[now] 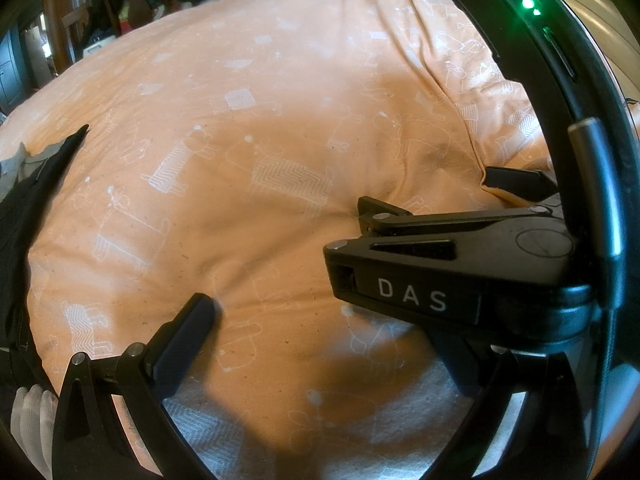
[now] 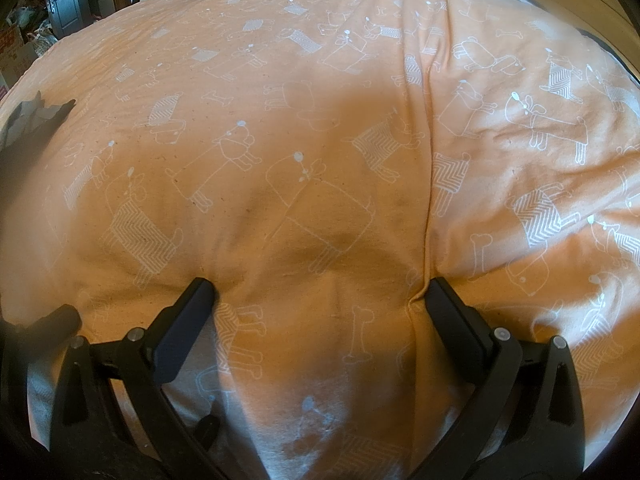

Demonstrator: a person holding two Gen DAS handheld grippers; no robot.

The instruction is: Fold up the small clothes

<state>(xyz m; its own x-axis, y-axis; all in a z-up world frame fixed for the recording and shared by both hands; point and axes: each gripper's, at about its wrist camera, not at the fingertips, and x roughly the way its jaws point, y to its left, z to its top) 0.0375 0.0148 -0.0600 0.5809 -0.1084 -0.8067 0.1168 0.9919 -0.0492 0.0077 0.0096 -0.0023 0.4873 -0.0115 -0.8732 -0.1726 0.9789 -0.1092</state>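
While hovering over the orange dog-print duvet (image 2: 320,120) with left tongs (image 1: 316,320) and right tongs (image 2: 320,292) both spread wide and empty, look far left for the dark garment (image 1: 36,208), crumpled at the bed's edge, probably light, soft and floppy, so best pinched at a hem or corner.

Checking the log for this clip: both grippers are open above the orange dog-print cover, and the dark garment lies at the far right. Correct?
Not quite. The dark garment lies at the far left edge of the cover, as the right wrist view shows. Both the right gripper and left gripper are open.
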